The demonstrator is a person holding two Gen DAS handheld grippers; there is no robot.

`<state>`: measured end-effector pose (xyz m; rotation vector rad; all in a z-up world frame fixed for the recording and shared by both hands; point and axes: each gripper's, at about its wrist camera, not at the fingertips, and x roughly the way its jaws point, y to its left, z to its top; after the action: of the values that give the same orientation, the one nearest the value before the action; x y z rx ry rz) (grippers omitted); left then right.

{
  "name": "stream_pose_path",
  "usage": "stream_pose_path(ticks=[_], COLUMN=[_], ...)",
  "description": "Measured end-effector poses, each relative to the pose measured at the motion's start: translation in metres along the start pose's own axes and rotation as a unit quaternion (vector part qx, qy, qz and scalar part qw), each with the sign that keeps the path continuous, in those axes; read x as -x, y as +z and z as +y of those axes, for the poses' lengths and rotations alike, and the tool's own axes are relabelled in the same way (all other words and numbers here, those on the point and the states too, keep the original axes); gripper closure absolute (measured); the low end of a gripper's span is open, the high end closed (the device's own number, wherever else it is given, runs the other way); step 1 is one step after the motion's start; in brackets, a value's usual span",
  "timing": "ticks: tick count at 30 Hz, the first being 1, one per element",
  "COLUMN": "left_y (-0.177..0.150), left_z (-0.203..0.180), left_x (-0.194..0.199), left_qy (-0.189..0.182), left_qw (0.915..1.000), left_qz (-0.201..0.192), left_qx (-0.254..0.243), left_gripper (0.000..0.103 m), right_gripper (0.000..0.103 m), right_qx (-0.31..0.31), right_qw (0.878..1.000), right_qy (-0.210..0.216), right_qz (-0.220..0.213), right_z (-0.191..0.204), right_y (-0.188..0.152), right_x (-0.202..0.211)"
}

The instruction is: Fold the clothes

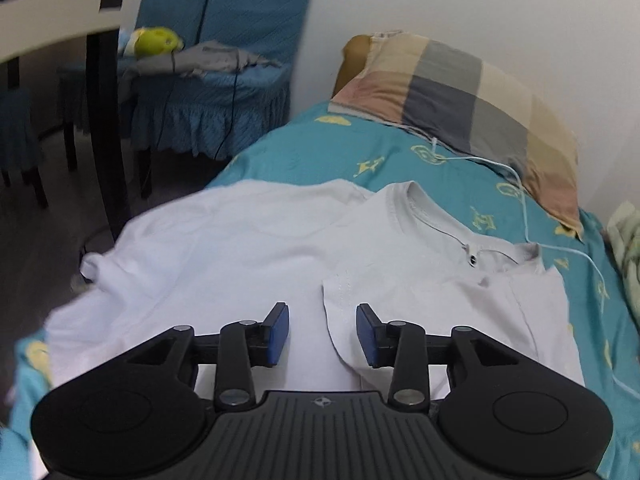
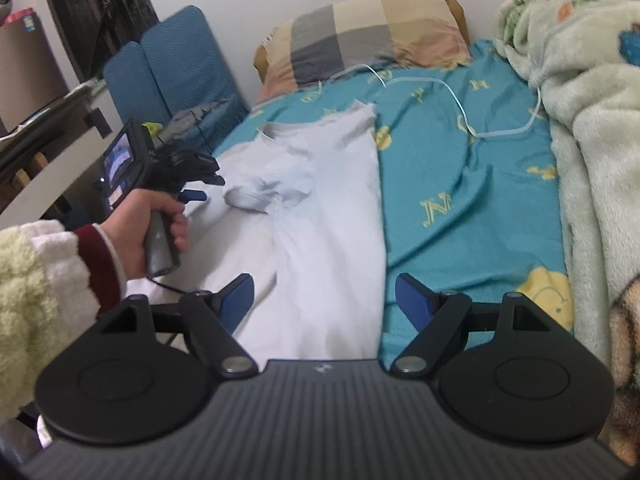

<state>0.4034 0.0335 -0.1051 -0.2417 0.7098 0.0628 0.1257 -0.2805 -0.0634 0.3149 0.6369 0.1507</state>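
A white T-shirt lies spread on the teal bedsheet, its collar toward the pillow. One side is folded over the body, leaving a straight edge on the right. A sleeve is bunched near the chest. My left gripper hovers over the shirt's middle, its jaws apart with nothing pinched between the blue pads. A hand holds it at the shirt's left side. My right gripper stands wide open above the shirt's lower part, also holding nothing.
A checked pillow lies at the head of the bed, with a white cable looping over the sheet. A pale fleece blanket is heaped along the right. A blue-covered chair and a table stand left of the bed.
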Motion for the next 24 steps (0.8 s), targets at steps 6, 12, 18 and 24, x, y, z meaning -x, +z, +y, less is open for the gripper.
stream_pose_path(ticks=[6, 12, 18, 24], left_y=[-0.023, -0.072, -0.128, -0.173], left_z=[-0.013, -0.017, -0.013, -0.010], left_x=[0.099, 0.202, 0.277, 0.320], left_qy=[-0.037, -0.080, -0.116, -0.137], left_qw=[0.9975, 0.9914, 0.9875, 0.9866], left_qz=[-0.008, -0.014, -0.015, -0.007], left_qx=[-0.060, -0.103, -0.106, -0.088], left_gripper=[0.046, 0.041, 0.040, 0.040], right_gripper=[0.024, 0.024, 0.024, 0.024], right_qx=[0.010, 0.015, 0.022, 0.036], right_qw=[1.000, 0.999, 0.998, 0.997], right_qy=[0.001, 0.005, 0.021, 0.021], right_qz=[-0.028, -0.043, -0.057, -0.065], right_z=[0.004, 0.011, 0.022, 0.021], right_y=[0.003, 0.005, 0.003, 0.000], right_x=[0.017, 0.041, 0.072, 0.096])
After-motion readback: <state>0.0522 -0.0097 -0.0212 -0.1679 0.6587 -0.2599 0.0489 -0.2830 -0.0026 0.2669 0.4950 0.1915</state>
